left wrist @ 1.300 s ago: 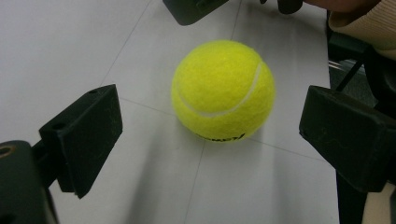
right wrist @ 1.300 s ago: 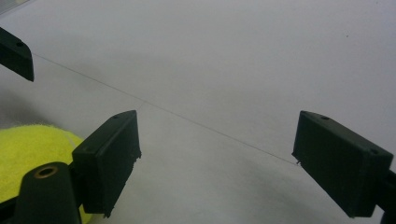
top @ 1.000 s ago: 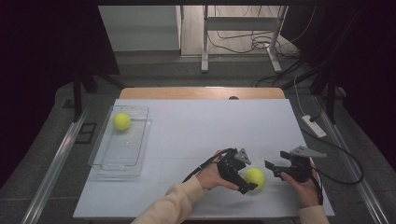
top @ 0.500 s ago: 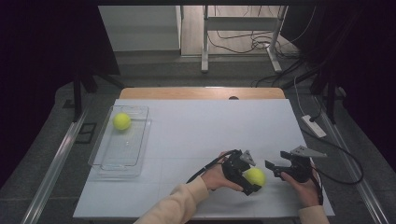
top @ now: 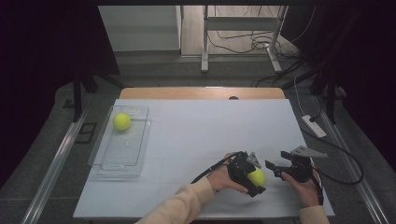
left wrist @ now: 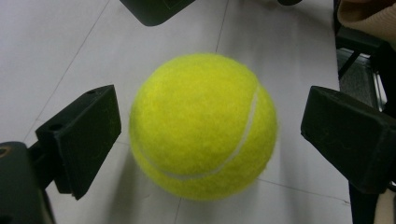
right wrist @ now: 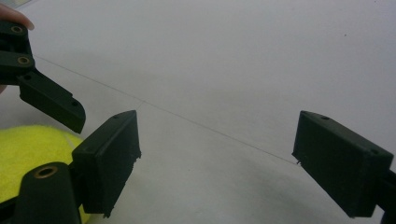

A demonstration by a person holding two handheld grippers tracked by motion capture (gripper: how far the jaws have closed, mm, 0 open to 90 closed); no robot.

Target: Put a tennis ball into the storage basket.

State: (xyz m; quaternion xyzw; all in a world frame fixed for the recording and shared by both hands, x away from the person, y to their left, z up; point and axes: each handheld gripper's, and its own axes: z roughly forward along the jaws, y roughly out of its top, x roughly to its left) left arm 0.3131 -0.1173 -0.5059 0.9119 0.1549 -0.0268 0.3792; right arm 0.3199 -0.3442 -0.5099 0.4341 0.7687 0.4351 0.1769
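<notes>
My left tongs have dropped around the tennis ball, spread wide, seemingly not touching yet. Right tongs wait released nearby; next, squeeze and lift toward the tray.

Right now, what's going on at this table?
A person at a white table holds a gripper in each hand. The left gripper is open, its jaws on either side of a tennis ball lying near the front edge; small gaps show on both sides, so there is no grip yet. The right gripper is open with nothing between its jaws, just beside the ball. A second tennis ball sits in a clear tray at the table's left.
</notes>
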